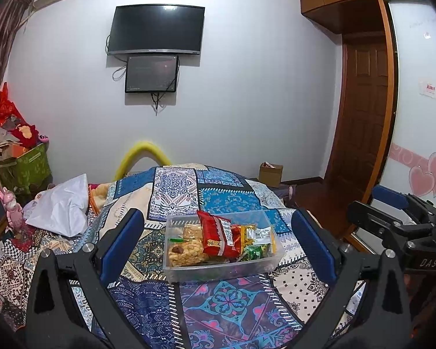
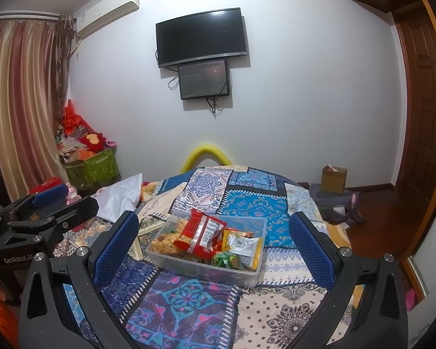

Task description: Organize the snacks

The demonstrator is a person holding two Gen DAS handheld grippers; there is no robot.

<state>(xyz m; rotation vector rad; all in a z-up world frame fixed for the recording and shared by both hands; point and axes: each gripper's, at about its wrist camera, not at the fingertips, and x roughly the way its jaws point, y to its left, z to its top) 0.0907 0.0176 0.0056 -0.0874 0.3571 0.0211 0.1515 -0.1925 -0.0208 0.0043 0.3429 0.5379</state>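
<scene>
Clear box (image 1: 218, 273) on the bed (image 1: 226, 305), full of snacks: red bag (image 1: 218, 237) on top. Left claw (image 1: 218, 242) and right claw (image 2: 213, 247) both wide apart, holding nothing, above bed.

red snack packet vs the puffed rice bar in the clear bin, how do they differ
The red snack packet is glossy red with a white label and lies tilted on top of the pile; the puffed rice bar is pale golden, bumpy, and sits lower at the bin's left end. The packet looks larger. Both lie inside the clear plastic bin.
</scene>
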